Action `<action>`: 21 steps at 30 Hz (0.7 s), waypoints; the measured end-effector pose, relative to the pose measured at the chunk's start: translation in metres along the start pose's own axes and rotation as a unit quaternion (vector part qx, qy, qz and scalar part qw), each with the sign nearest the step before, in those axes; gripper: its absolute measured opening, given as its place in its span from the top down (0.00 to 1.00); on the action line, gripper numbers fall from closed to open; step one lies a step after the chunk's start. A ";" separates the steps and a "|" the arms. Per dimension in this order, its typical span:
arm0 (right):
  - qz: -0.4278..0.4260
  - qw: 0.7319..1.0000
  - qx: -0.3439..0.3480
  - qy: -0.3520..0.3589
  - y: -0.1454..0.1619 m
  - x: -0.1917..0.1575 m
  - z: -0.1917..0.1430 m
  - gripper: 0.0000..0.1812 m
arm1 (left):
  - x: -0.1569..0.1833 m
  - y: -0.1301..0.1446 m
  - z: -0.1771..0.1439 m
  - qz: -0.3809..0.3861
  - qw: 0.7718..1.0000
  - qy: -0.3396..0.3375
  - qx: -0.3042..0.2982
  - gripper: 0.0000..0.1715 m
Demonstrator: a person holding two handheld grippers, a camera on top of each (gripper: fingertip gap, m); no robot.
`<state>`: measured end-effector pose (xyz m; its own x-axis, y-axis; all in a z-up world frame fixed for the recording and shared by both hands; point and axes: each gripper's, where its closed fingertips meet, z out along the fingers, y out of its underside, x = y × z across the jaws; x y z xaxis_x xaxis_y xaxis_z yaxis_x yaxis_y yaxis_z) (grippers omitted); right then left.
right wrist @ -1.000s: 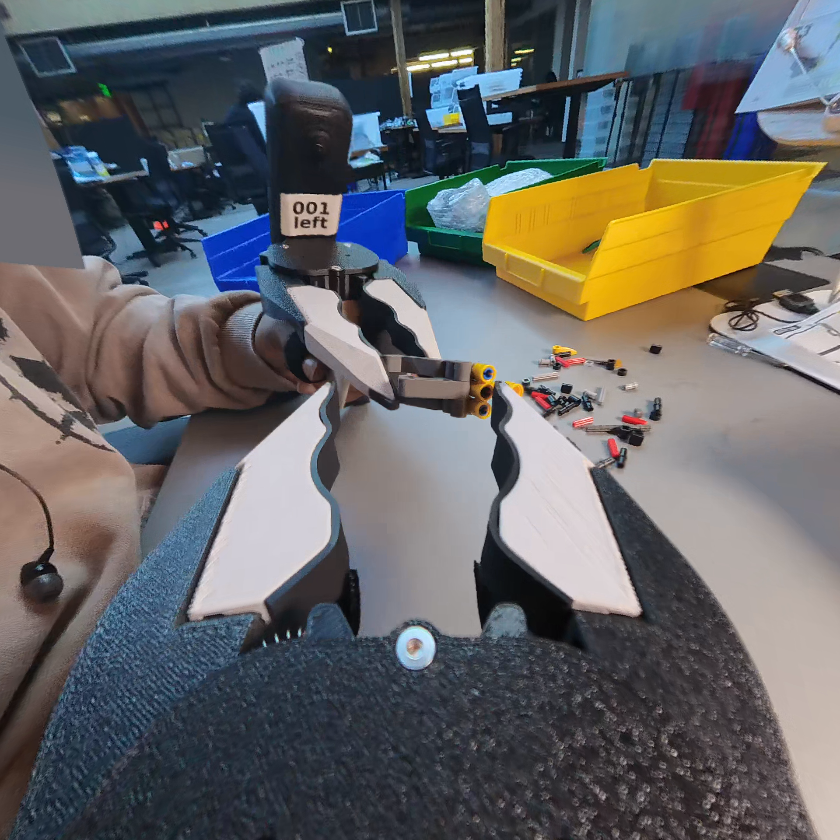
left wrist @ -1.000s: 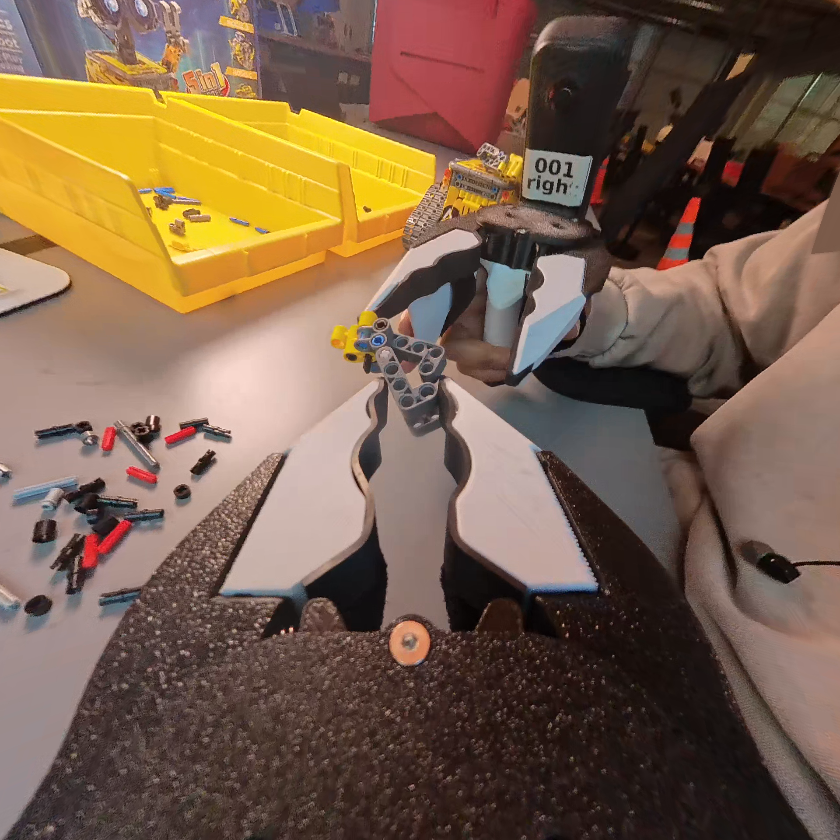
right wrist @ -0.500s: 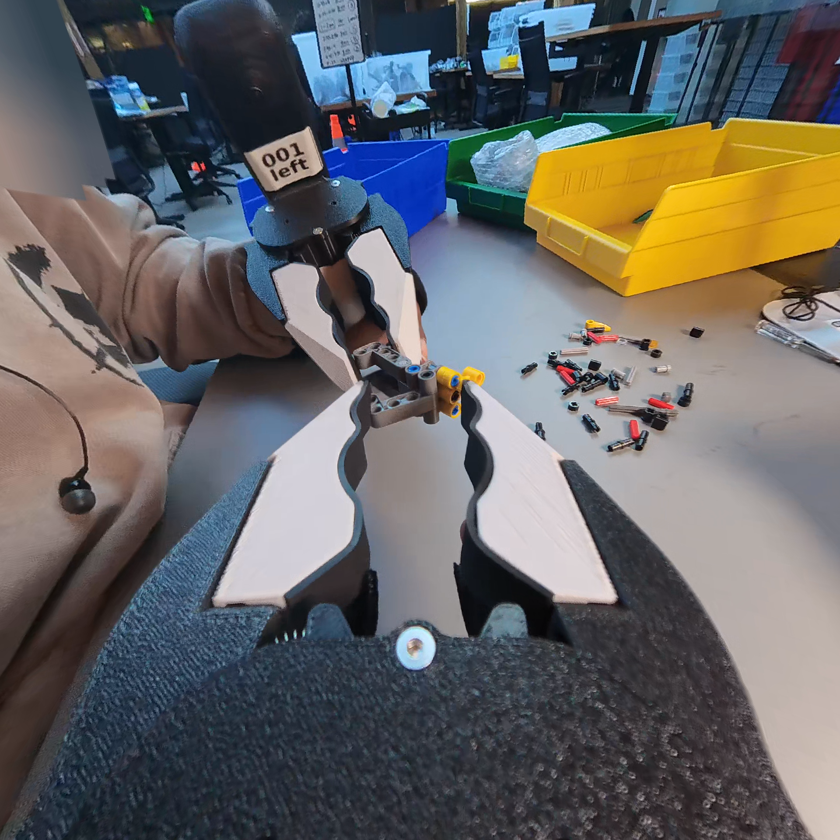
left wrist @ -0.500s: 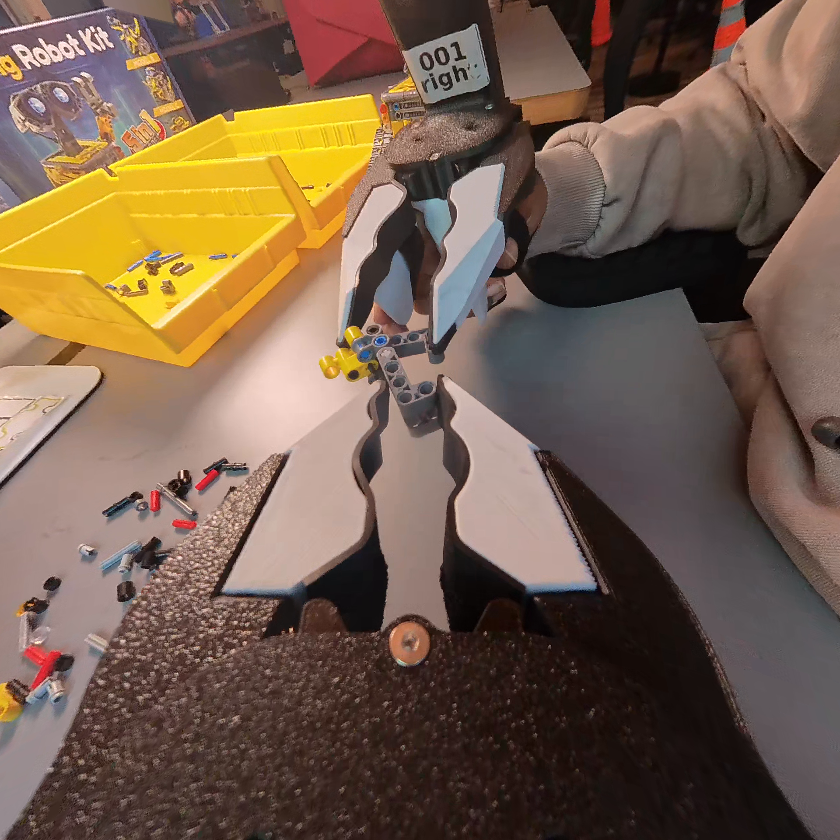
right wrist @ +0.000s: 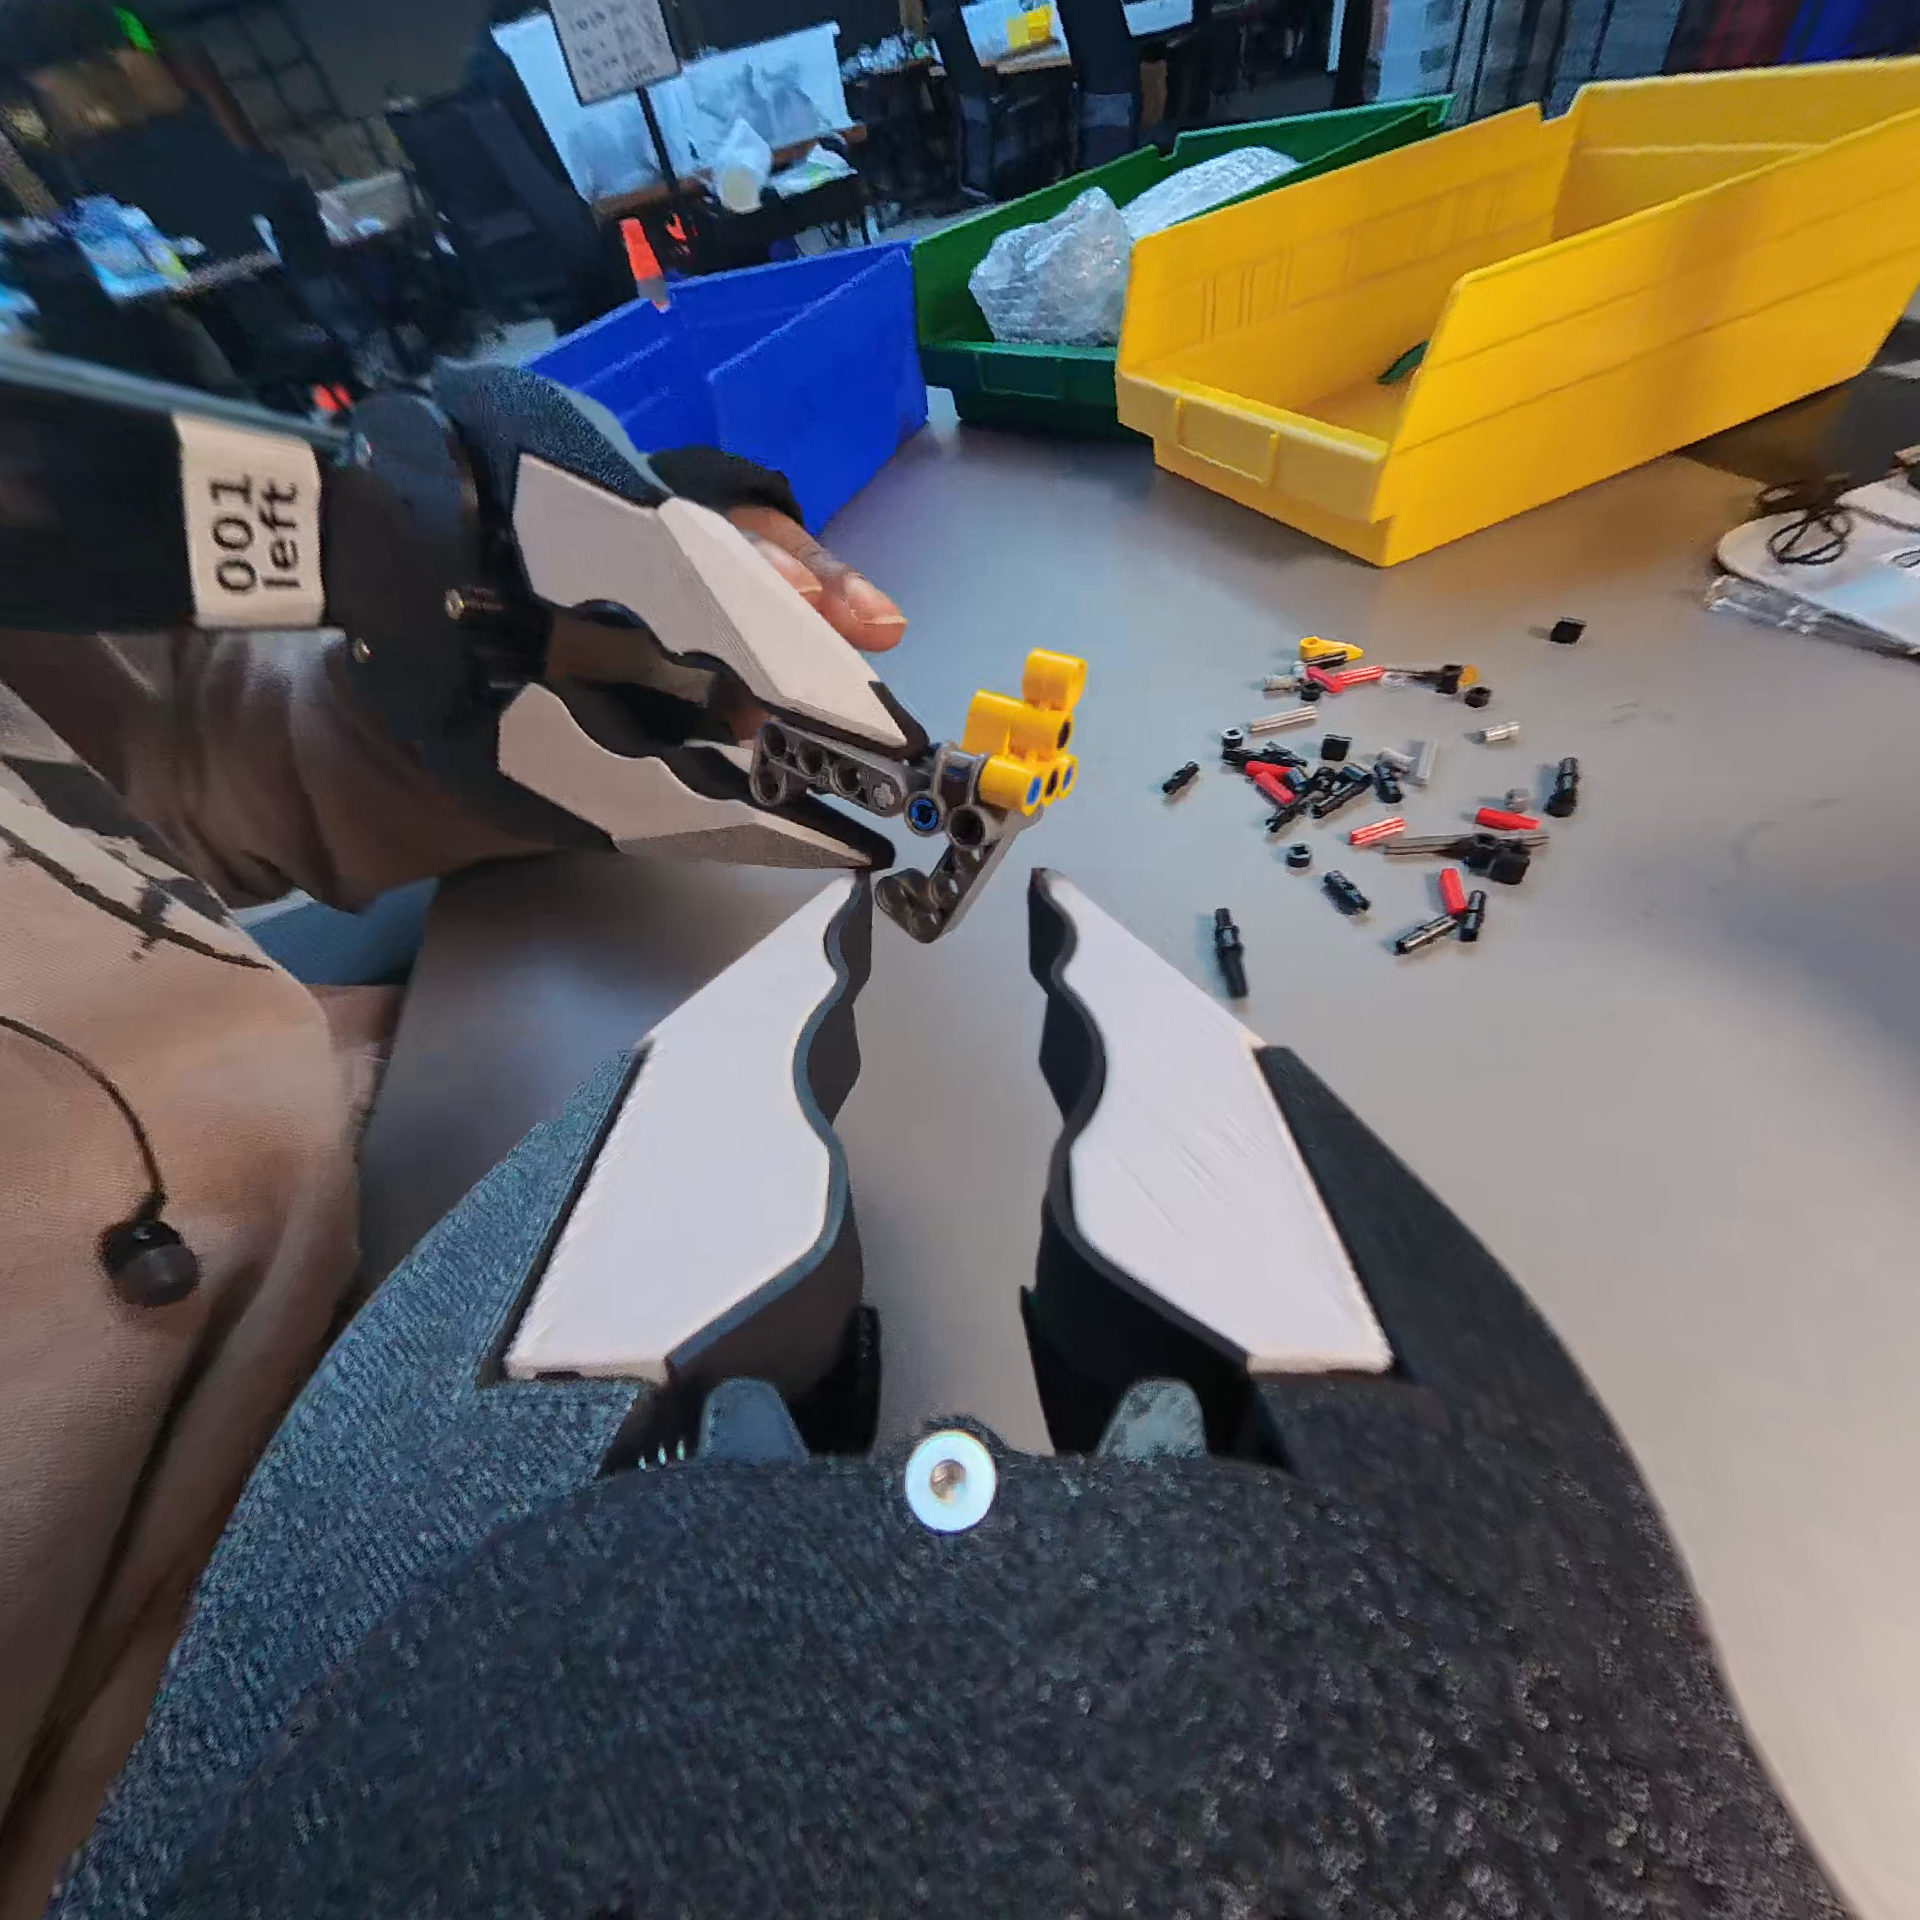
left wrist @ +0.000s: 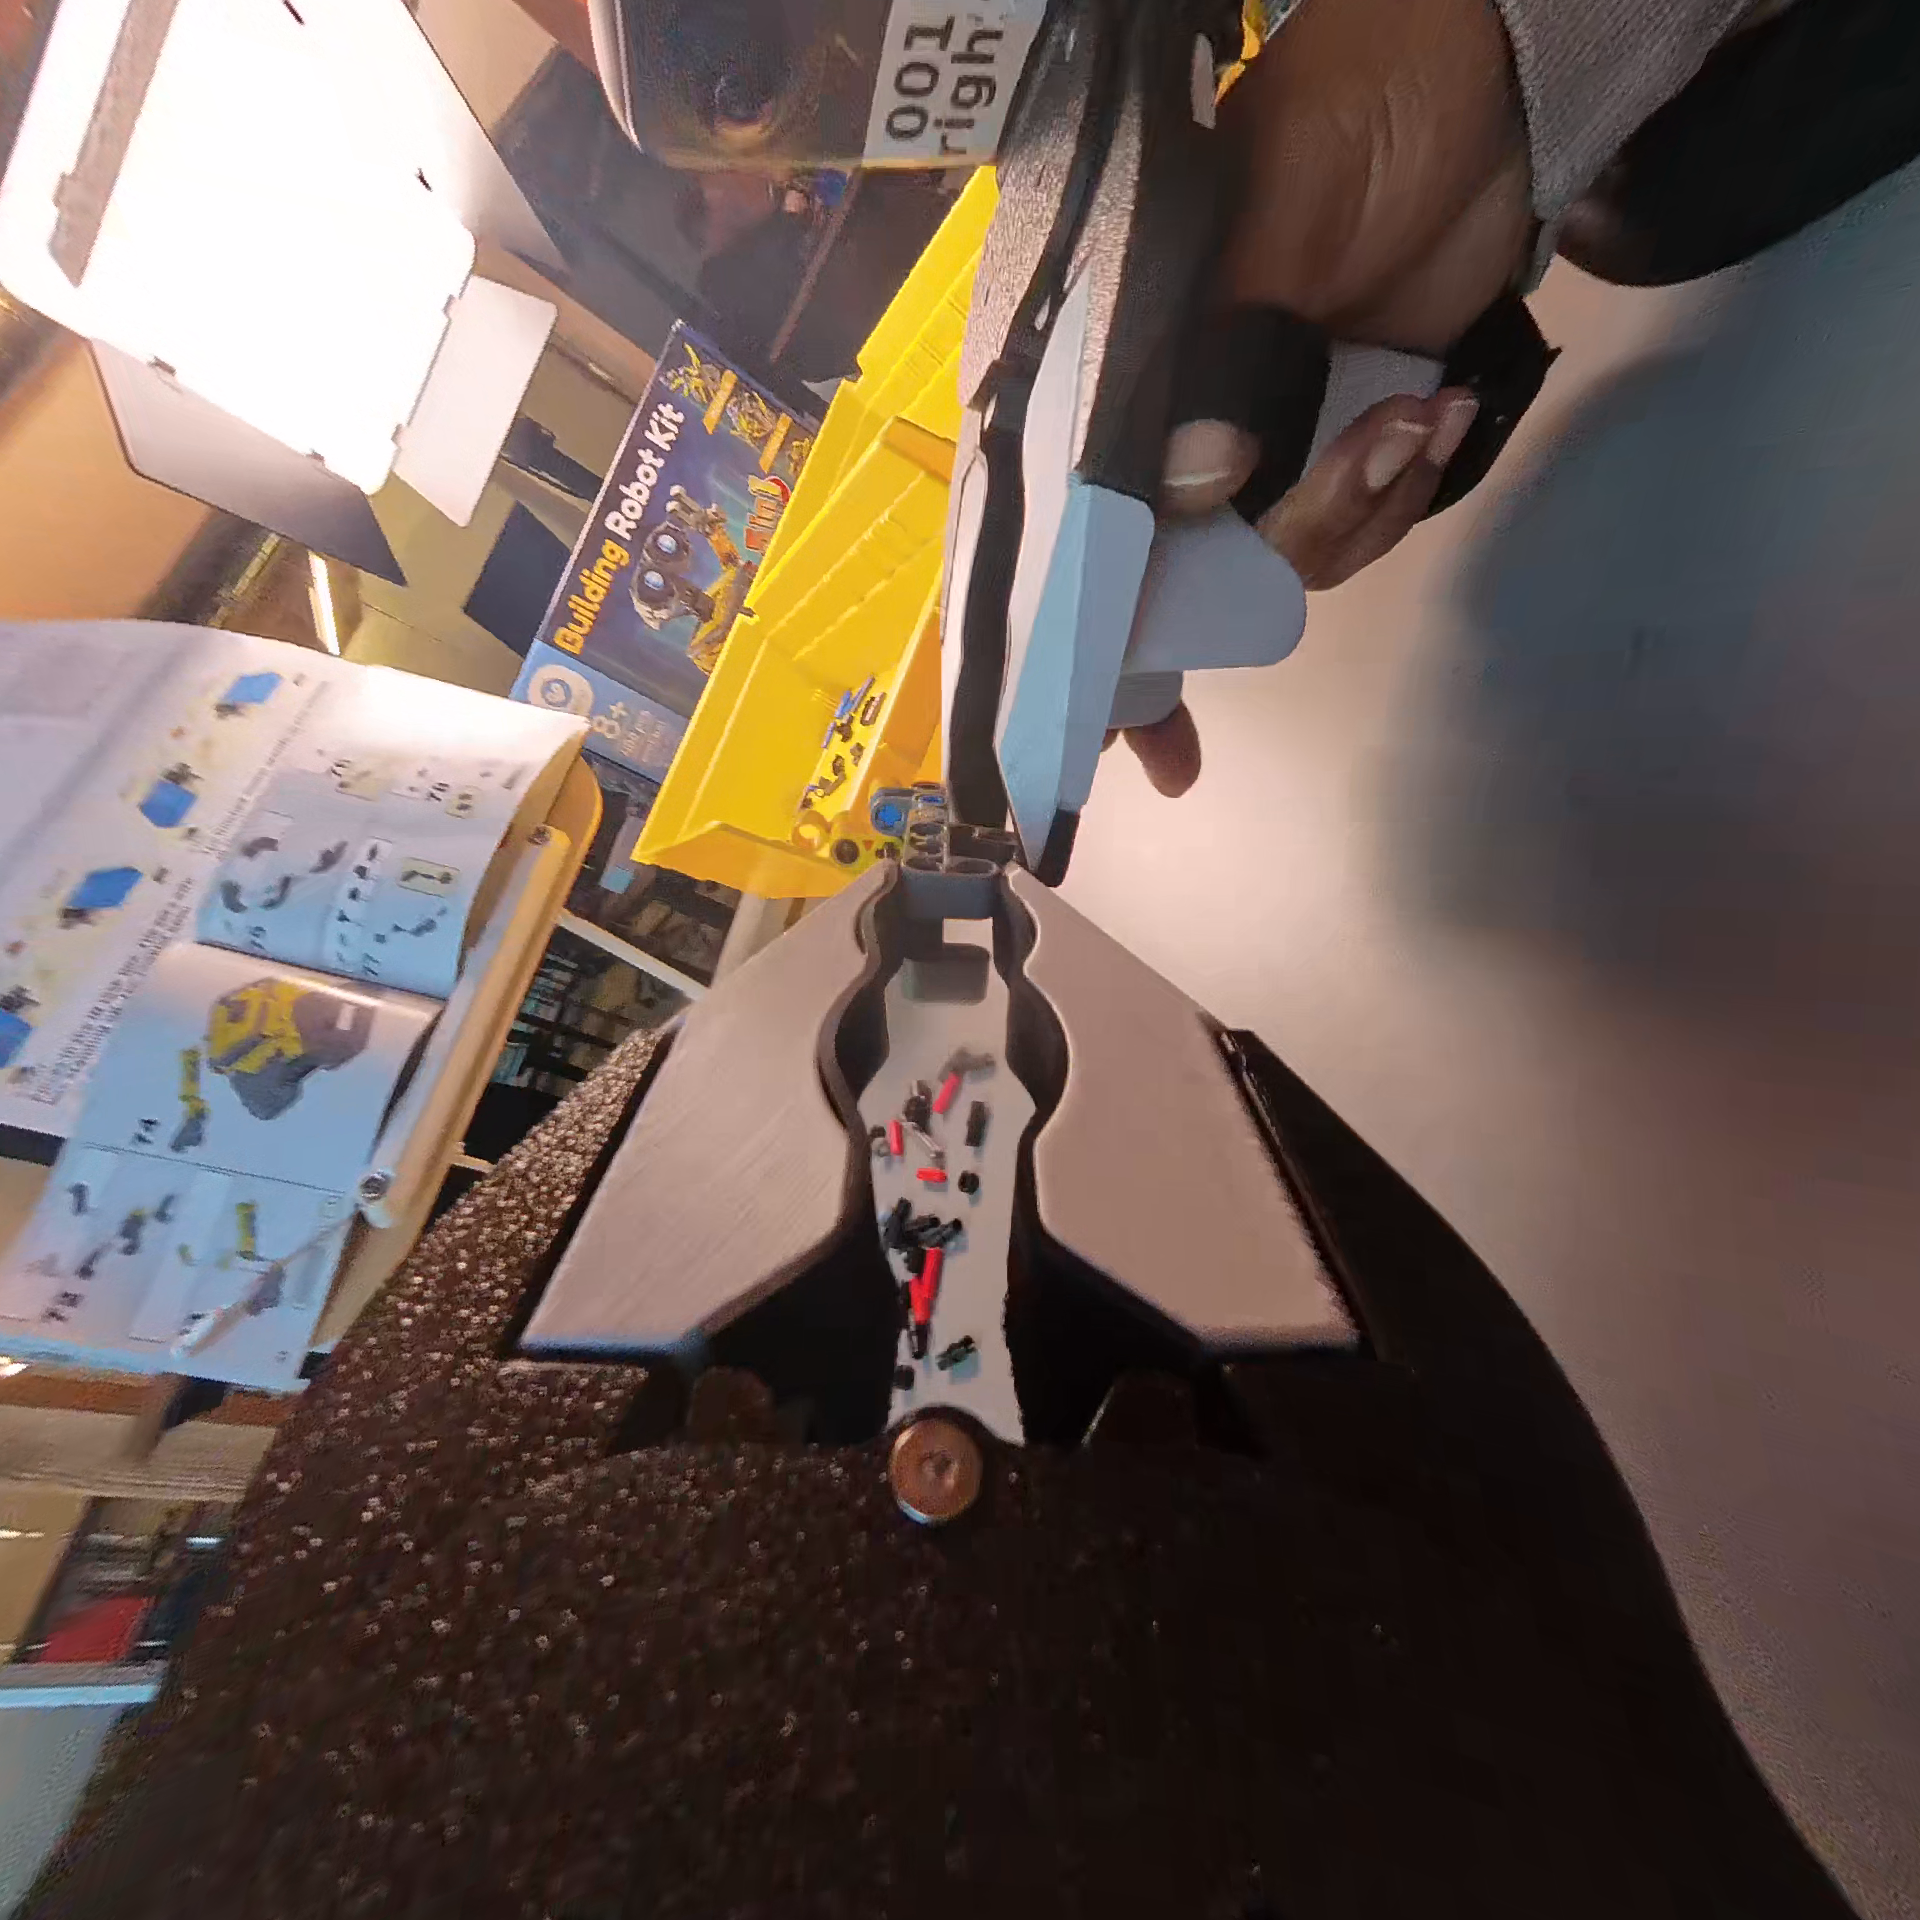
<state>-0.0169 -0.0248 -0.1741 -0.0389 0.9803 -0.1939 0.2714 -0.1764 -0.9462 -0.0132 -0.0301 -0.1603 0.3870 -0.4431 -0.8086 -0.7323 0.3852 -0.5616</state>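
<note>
Assembly [right wrist: 935, 805] of grey holed beams w/ yellow connectors at its far end sits clamped in the left claw [right wrist: 883, 800], held in the air above the grey desk [right wrist: 1558, 1143]. One grey beam runs out from between that claw's fingers, long axis roughly left-to-right in the right wrist view; a second, shorter beam hangs down from the joint at an angle, its free end dropping toward the right claw [right wrist: 945, 894]. Right claw is released: fingers spread, nothing between them, gap wider than the beam. Key relation: the hanging beam's lower end lies just ahead of and slightly left of centre in the right claw's gap, close to the tip of that claw's left finger; cannot tell if it touches. Yellow connectors point away from both claws, toward the loose parts.

Left wrist view is rolled hard sideways; there the grey beam [left wrist: 951, 883] is pinched at the left claw's [left wrist: 945, 883] tips, w/ the right claw [left wrist: 1029, 810] coming in from above, tip right beside the part.

Around: scatter of small black, red & grey pins [right wrist: 1392, 790] on the desk to the right, well apart from the claws. Yellow bin [right wrist: 1455, 343], green bin [right wrist: 1039, 312] w/ bubble wrap, blue bin [right wrist: 790, 384] at the desk's far side. Instruction booklet [left wrist: 239, 935] on a stand & a kit box [left wrist: 665, 561] show in the left wrist view.
</note>
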 end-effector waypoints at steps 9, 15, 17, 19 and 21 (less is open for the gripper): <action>0.153 0.975 0.076 -0.140 -0.018 -0.021 -0.006 0.92 | -0.015 -0.020 -0.010 0.033 0.997 -0.055 0.044 0.91; 0.165 0.961 0.102 -0.197 -0.033 -0.031 -0.016 0.96 | -0.024 -0.021 -0.015 -0.152 0.984 0.011 0.096 0.91; 0.161 0.960 0.097 -0.207 -0.035 -0.033 -0.018 0.96 | -0.023 -0.021 -0.017 -0.217 0.968 0.052 0.117 0.91; 0.158 0.960 0.090 -0.214 -0.035 -0.034 -0.021 0.96 | -0.021 -0.020 -0.016 -0.251 0.957 0.080 0.125 0.91; 0.161 0.957 0.081 -0.227 -0.032 -0.035 -0.025 0.96 | -0.018 -0.020 -0.016 -0.272 0.948 0.105 0.126 0.91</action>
<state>-0.0004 -0.0511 -0.1302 -0.4012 0.7400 -0.5398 0.1886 -0.5100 -0.8393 -0.0148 -0.0426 -0.1321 0.5290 -0.7730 -0.3501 -0.2895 0.2234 -0.9307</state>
